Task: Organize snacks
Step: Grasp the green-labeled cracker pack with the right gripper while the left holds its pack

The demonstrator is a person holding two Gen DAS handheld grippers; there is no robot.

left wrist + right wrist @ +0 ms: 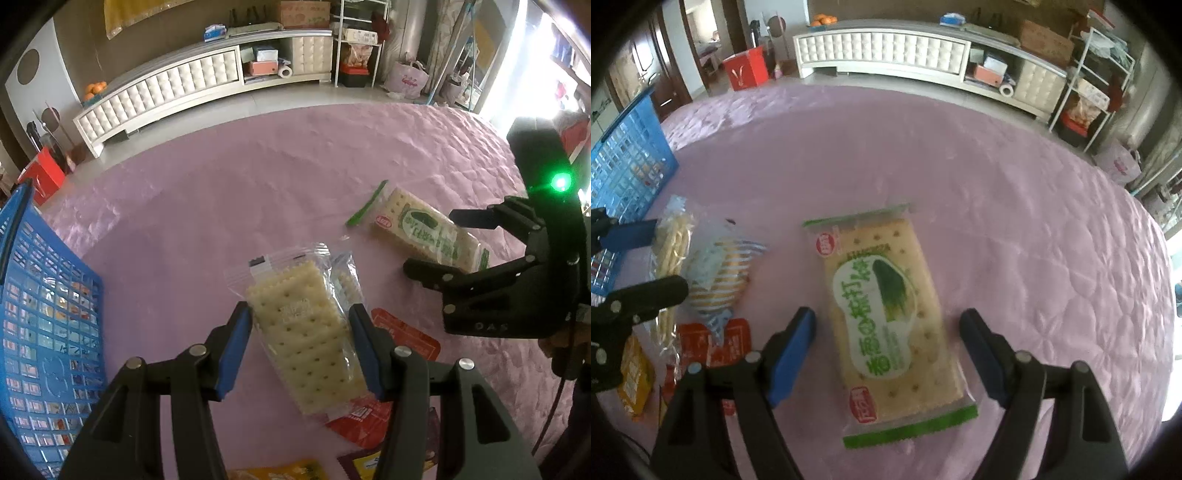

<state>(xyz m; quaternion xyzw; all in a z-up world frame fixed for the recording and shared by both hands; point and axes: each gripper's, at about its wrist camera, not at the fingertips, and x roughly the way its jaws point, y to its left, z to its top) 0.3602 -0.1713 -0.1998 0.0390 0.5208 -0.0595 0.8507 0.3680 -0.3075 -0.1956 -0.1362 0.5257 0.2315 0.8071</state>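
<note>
A clear packet of plain soda crackers (303, 332) is clamped between the blue pads of the left gripper (301, 350), which is taken across the packet's narrow width, presumably because that is the span the jaws can bridge and because the stiff crackers inside give the pads something firm to press on. The packet appears tilted and lifted over a red sachet (406, 336) and other wrappers, and a second pale packet (343, 280) lies close behind it; whether the two are touching cannot be told. The blue slatted basket (48, 314) stands at the left edge of the pink quilted cloth (258, 166), already stocked with small packets, so it is judged to be the place where the snacks are gathered, and the held crackers are probably meant for it. The right gripper (886, 354) is held over the green-printed cracker packet (886, 314) with its jaws spread wide on either side and clear gaps left between pads and wrapper, so nothing is gripped by it; the packet lies flat on the cloth, apart from the heap of snacks near the basket. The jaws are lined up with the packet's long sides, which suggests that a grasp across the width is being prepared, as on the left. A striped biscuit packet (718, 280) and a yellow packet (633, 376) are left lying in the heap.
</note>
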